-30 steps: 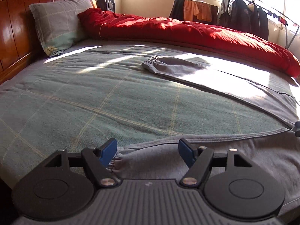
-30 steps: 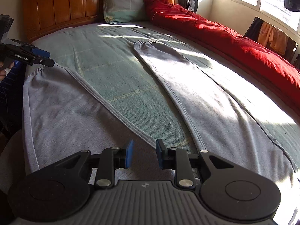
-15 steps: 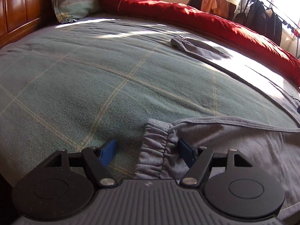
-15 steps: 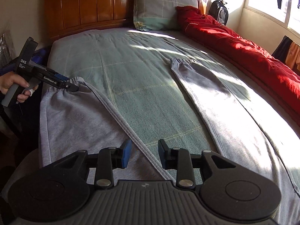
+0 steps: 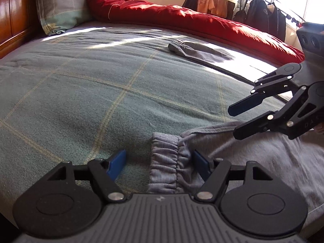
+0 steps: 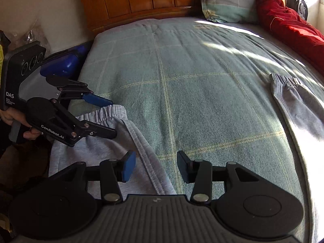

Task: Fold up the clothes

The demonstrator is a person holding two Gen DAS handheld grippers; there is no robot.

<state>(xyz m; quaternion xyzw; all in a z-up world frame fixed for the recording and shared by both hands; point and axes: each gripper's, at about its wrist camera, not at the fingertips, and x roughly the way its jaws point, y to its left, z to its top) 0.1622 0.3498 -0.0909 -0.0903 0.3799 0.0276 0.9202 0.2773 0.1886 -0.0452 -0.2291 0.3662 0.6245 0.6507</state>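
**Q:** What does the figure show of the tools and the garment?

**A:** Grey sweatpants point(image 6: 299, 109) lie spread on a checked bed cover point(image 5: 85, 93), the two legs well apart. The near leg's elastic cuff point(image 5: 165, 162) sits between the parted fingers of the left gripper point(image 5: 160, 164), nearer its right blue pad than its left. The right gripper point(image 6: 156, 166) is likewise parted, straddling the near leg's inner seam point(image 6: 145, 151) just ahead of its fingertips. Neither tool has cloth clamped. The far cuff point(image 5: 178, 45) lies well ahead of the left tool, towards a red duvet point(image 5: 182, 16).

**Q:** What could go wrong from here?

**A:** By judgement only: if the left tool closes as it stands, its left pad may drag in cover as well as cuff (the cuff is off-centre in the gap), or pinch only the top layer of the gathered elastic, so the leg would peel open when lifted. On the right, the seam edge is thin and flat; the pads may close over it and slip, or nip the cover beneath. A lift by one tool alone would twist the leg. The two tools are also near each other and could knock.

**Q:** Any containers, and contents?

**A:** None is clearly shown. A dark backpack point(image 6: 297, 2) stands beyond the pillow point(image 6: 232, 0), its contents hidden.
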